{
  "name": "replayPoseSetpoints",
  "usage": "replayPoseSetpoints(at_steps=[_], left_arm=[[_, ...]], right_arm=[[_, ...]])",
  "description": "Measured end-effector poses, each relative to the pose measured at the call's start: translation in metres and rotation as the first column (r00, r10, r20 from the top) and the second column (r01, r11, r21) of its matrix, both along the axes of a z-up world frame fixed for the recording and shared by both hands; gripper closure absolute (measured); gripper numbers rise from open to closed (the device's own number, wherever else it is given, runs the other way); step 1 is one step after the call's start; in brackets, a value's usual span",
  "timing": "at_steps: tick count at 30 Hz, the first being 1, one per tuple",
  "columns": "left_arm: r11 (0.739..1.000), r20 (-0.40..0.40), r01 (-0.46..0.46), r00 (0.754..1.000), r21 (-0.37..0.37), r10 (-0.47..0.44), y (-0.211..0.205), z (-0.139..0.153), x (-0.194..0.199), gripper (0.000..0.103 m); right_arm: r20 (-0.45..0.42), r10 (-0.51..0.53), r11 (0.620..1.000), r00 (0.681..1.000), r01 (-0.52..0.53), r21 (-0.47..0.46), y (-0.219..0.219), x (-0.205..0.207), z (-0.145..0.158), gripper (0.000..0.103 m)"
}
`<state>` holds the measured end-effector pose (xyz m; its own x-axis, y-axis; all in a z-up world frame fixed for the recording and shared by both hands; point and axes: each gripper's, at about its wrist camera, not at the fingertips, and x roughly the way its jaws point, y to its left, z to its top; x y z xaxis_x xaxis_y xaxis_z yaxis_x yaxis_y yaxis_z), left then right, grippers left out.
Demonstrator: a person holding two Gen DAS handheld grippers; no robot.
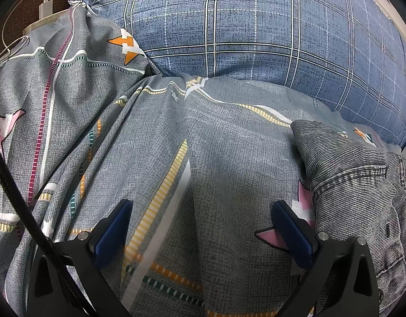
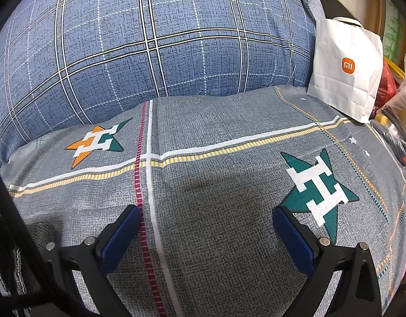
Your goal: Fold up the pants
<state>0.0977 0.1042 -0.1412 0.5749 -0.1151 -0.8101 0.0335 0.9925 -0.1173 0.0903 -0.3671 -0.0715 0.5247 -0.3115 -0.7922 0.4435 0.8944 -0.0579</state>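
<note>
Fingers (image 1: 115, 232) of left gripper (image 1: 203, 232) spread wide, nothing held, over bedsheet (image 1: 229, 158). Right gripper (image 2: 205, 237) likewise wide apart, empty. Pants (image 1: 361, 185) bunched on bed, just right of left gripper's fingers.

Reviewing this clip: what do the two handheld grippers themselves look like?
Both match: the left gripper and right gripper have black angular frames with silver pivot bolts and textured blue finger pads. A black braided cable crosses the left view's edge. No hands or sleeves visible.
</note>
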Motion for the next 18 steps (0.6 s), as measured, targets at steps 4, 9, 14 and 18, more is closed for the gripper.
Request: replayPoseSetpoints(at_steps=[4,9,14,18], left_arm=[[1.000,-0.002,0.000,1.000,-0.008,0.000,0.0011,-0.0005,0.0005,0.000],[1.000,0.000,-0.001,1.000,-0.006,0.001,0.0005,0.0002,0.0000,0.000],[1.000,0.000,-0.001,1.000,-0.002,0.001,-0.0004,0.0006,0.0000,0.000],[1.000,0.000,0.000,1.000,0.001,0.000,-0.0008,0.0006,0.0002,0.000]], right_arm=[[0.000,0.000,1.000,1.000,0.000,0.000,0.0000,0.0000,0.0000,0.001],[0.000,0.000,1.000,1.000,0.000,0.000,0.0000,0.0000,0.0000,0.001],[0.000,0.000,1.000,1.000,0.000,0.000,0.0000,-0.0001,0.0000,0.001],[0.000,0.000,1.000,1.000,0.000,0.000,0.0001,-0.0002,0.0001,0.001]])
